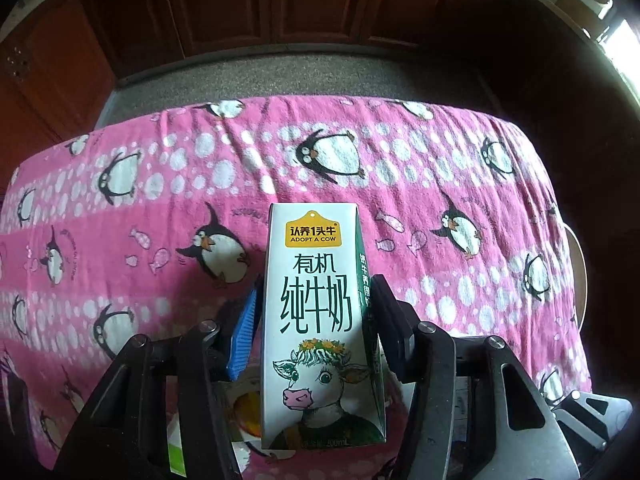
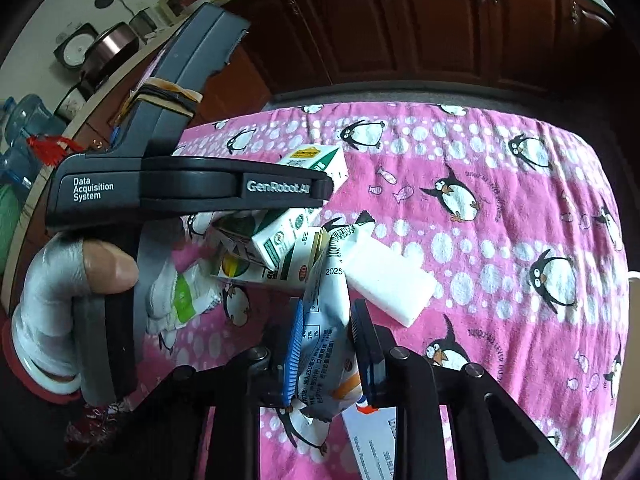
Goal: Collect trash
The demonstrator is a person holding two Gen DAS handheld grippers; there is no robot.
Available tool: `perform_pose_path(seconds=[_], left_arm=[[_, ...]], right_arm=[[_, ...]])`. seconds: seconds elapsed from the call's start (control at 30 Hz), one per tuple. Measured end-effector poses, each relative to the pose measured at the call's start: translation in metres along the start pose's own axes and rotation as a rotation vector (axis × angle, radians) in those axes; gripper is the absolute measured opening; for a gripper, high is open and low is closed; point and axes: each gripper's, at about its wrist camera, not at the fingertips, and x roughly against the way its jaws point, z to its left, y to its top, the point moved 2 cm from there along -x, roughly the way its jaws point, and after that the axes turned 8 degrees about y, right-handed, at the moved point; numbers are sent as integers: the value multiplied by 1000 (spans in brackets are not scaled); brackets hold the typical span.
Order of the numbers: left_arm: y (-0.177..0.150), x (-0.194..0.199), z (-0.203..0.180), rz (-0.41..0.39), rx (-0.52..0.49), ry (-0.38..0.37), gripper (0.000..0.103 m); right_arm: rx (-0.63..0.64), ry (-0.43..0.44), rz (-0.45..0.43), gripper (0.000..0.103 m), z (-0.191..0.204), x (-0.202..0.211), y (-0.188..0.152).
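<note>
My left gripper is shut on a white and green milk carton with a cow picture, held upright above the pink penguin cloth. In the right wrist view the same carton shows beyond the left gripper's body. My right gripper is shut on a white snack wrapper with printed text. Under and beside it lie other cartons, a white box and a green and white wrapper.
The cloth-covered table stretches to the right and far side. Dark wooden cabinets stand behind it. A paper box lies under my right gripper. A pale round rim shows at the right table edge.
</note>
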Motion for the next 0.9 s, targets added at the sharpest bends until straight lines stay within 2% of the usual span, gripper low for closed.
perform_pose_path(seconds=[0.37,0.9], left_arm=[[-12,40,8,-94,-8,11,51],[-33,82,-7,-157,-30,-31,51]], right_arm=[[31,-6,-52,21,9,29,-4],[-15,2,-160,20,-6,93,-8]])
